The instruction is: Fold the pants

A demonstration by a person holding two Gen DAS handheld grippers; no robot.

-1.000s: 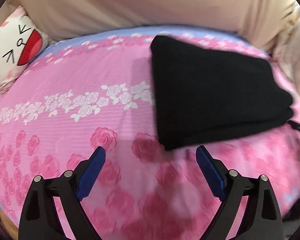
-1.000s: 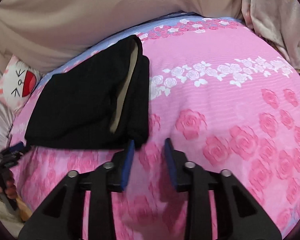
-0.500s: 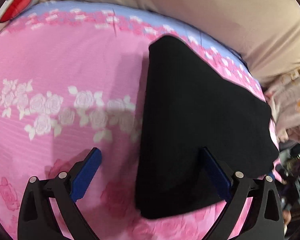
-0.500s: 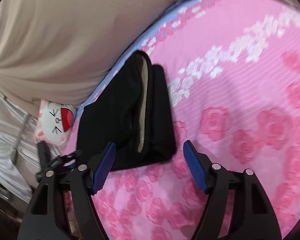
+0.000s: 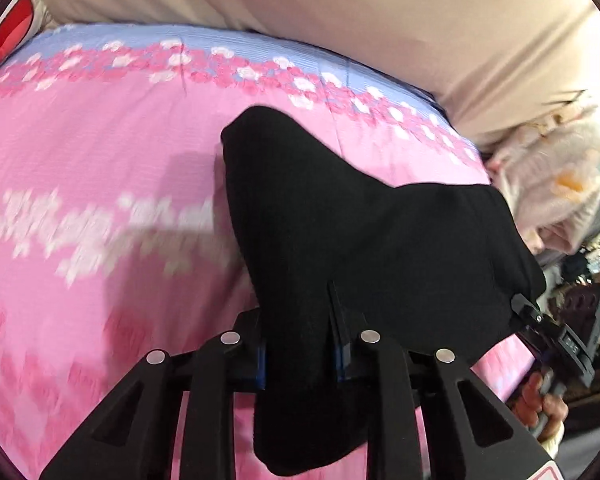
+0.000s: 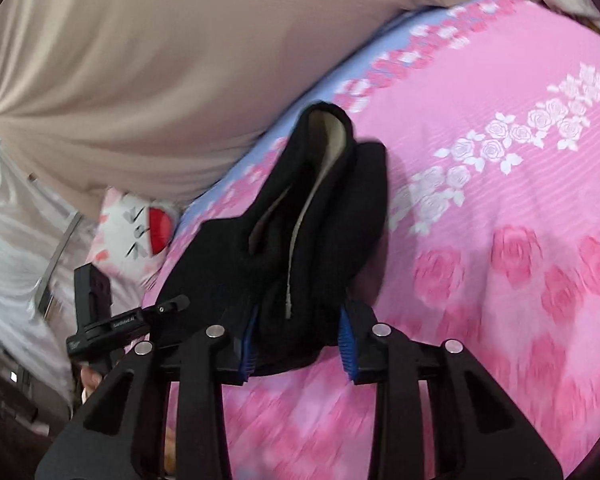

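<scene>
The folded black pants (image 5: 364, 240) lie on the pink rose bedsheet (image 5: 100, 184), their near edge raised off the sheet. My left gripper (image 5: 300, 340) is shut on the near left corner of the pants, with black cloth bunched between its blue pads. In the right wrist view the pants (image 6: 312, 216) show their pale lining at the fold, and my right gripper (image 6: 298, 336) is shut on their near right end. Each gripper shows in the other's view: the right gripper (image 5: 556, 340) at the far right, the left gripper (image 6: 112, 320) at the left.
A beige headboard cushion (image 5: 340, 20) runs along the far side of the bed. A white and red cartoon pillow (image 6: 140, 228) lies at the bed's left end. A pale blanket (image 5: 552, 184) is bunched at the right end. A silvery curtain (image 6: 12, 248) hangs at the left.
Both grippers moved forward onto the near edge of the pants and closed on it. The near edge of the pants has lifted off the sheet.
</scene>
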